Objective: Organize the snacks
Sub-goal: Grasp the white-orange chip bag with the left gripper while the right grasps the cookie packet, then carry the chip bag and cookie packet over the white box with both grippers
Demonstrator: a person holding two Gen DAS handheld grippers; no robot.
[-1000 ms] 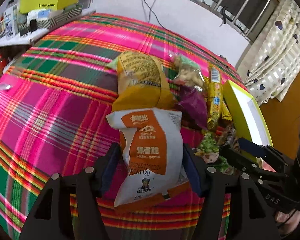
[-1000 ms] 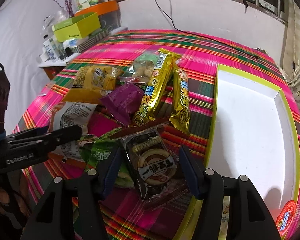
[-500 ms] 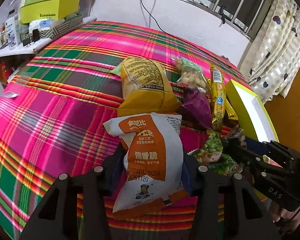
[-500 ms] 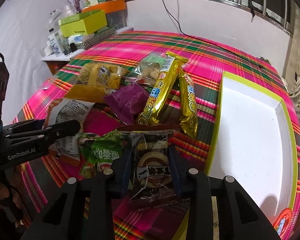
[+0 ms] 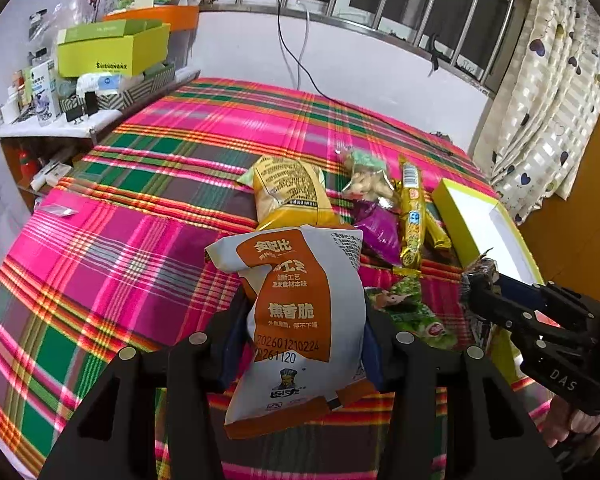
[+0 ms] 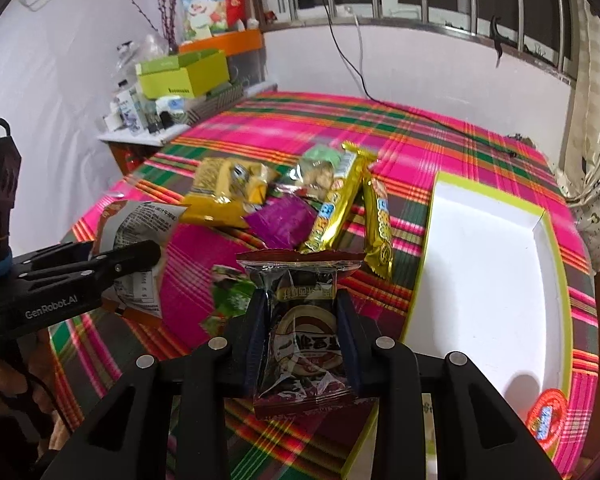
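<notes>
My left gripper (image 5: 300,344) is clamped on the white-and-orange chip bag (image 5: 300,320), jaws pressed into both sides, the bag raised off the plaid tablecloth (image 5: 112,248). My right gripper (image 6: 303,336) is closed the same way on a dark brown cookie packet (image 6: 304,332), which is also lifted clear of the cloth.

From the right wrist, the remaining snacks sit at 12 o'clock of the packet: a purple packet (image 6: 282,220), two gold bars (image 6: 334,208) lying side by side, a yellow bag (image 6: 224,192) at 11 o'clock with a clear nut bag (image 6: 316,172) just behind. A green packet (image 6: 230,300) lies at 9 o'clock, just beside my left finger.

The white tray with the lime rim (image 6: 488,272) is at 2 o'clock. Its near left edge runs just beside the gold bars, and its floor is bare except for a round sticker in the near right corner.

From the left wrist I see wide bare cloth from 9 to 11 o'clock. A cluttered side shelf (image 5: 60,120) borders the far left edge, and a white wall (image 5: 360,68) closes the back.
</notes>
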